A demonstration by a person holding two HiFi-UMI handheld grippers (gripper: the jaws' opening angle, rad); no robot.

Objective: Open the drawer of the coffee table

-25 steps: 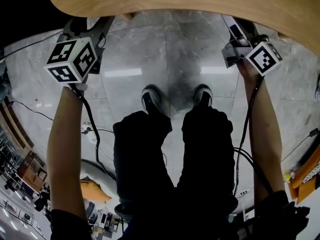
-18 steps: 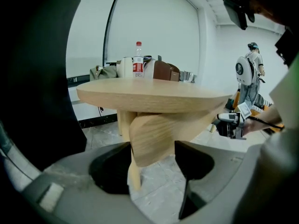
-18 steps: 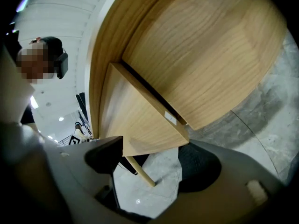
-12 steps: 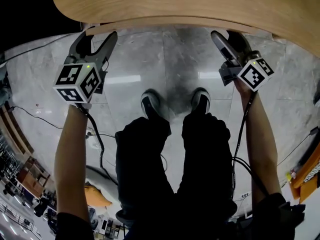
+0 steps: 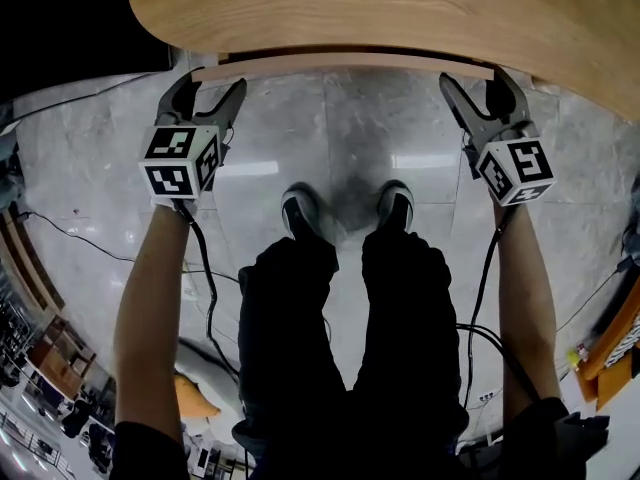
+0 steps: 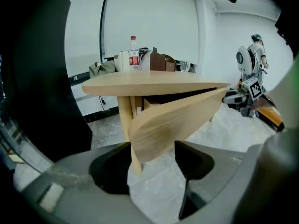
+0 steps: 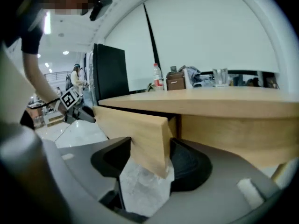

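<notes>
Left hand-held gripper [image 5: 210, 86] pinches one end of the drawer front [image 5: 340, 65]. Right hand-held gripper [image 5: 477, 80], jaws just closing, clamps the other, with the table [image 5: 380, 8] above both.

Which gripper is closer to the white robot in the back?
Right. The right gripper, jaws just closing around the drawer front, is at the end toward the white humanoid robot; the left gripper holds the opposite end.

Lt-wood drawer [image 5: 345, 64] — partly open.
</notes>
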